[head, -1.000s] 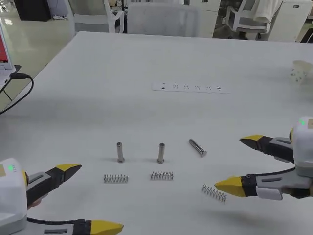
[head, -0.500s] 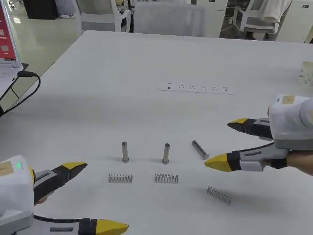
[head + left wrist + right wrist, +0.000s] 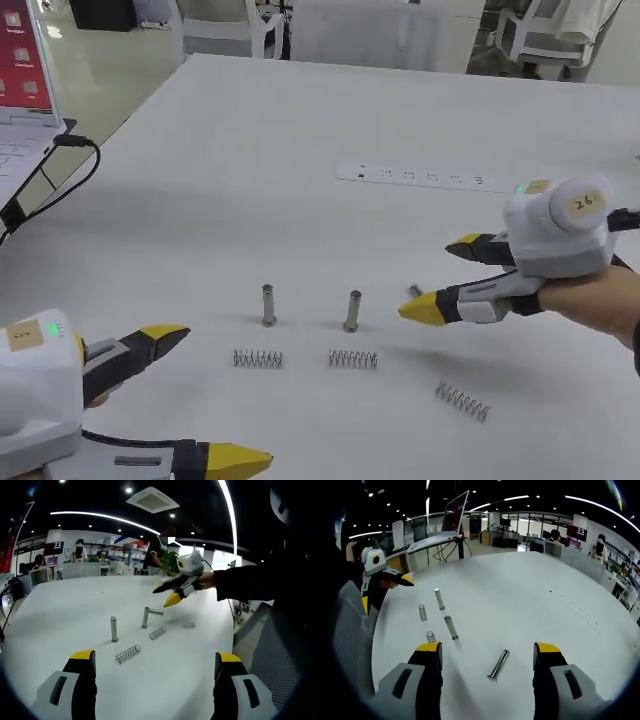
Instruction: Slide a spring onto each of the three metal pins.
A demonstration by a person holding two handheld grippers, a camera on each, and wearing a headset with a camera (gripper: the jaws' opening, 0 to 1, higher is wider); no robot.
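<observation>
Two metal pins stand upright, the left pin [image 3: 268, 304] [image 3: 114, 629] [image 3: 439, 599] and the middle pin [image 3: 353, 311] [image 3: 145, 617] [image 3: 451, 627]. A third pin [image 3: 414, 291] [image 3: 156, 612] [image 3: 498, 664] lies flat, partly hidden behind my right gripper [image 3: 440, 277] [image 3: 487, 649], which hovers open over it. Three springs lie on the table: the left spring [image 3: 258, 358] [image 3: 128, 653] [image 3: 422, 611], the middle spring [image 3: 353, 359] [image 3: 158, 632] [image 3: 430, 636], and the right spring [image 3: 462, 401] [image 3: 189, 625]. My left gripper [image 3: 205, 398] [image 3: 155, 656] is open and empty at the near left.
A white power strip [image 3: 420, 178] lies farther back on the white table [image 3: 300, 150]. A laptop [image 3: 20, 90] and its black cable [image 3: 60, 190] sit at the left edge. Chairs [image 3: 350, 30] stand beyond the far edge.
My right gripper has moved left and away from me, from beside the right spring to over the lying pin. The left gripper has hardly moved; the head camera shifted.
</observation>
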